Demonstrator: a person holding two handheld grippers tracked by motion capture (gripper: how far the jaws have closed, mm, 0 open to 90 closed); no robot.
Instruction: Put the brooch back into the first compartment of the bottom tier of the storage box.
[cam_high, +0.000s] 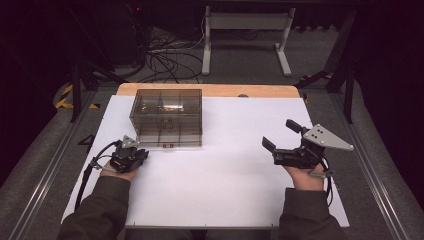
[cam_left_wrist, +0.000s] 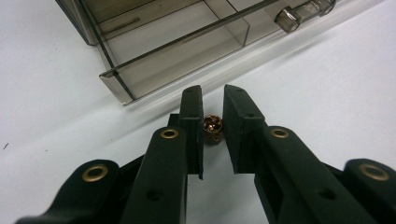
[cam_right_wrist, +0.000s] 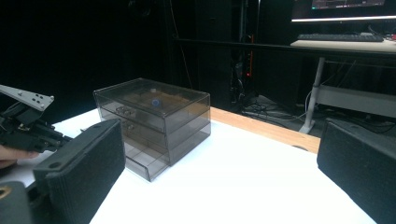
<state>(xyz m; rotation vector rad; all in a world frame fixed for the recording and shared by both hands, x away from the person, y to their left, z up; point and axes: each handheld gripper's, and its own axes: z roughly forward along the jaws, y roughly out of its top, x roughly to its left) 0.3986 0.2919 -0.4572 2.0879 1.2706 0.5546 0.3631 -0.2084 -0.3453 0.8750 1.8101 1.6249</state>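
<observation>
Left gripper (cam_left_wrist: 212, 100): your jaws sit nearly closed around a small coppery bead (cam_left_wrist: 212, 127), low over the white table (cam_high: 225, 170), just near of the box.
Bead: between the jaws; whether it is pinched or lying on the table, you cannot tell.
Box (cam_high: 167, 117): smoky clear drawer unit, far left; its bottom drawer (cam_left_wrist: 177, 56) is pulled out.
Right gripper (cam_high: 281, 135): your jaws spread wide, holding nothing, at the right, well apart from the box.

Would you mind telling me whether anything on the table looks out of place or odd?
Only mildly: the bottom drawer of the smoky clear drawer box sits pulled out, and a small coppery trinket sits between the left gripper's jaws just in front of it.
</observation>
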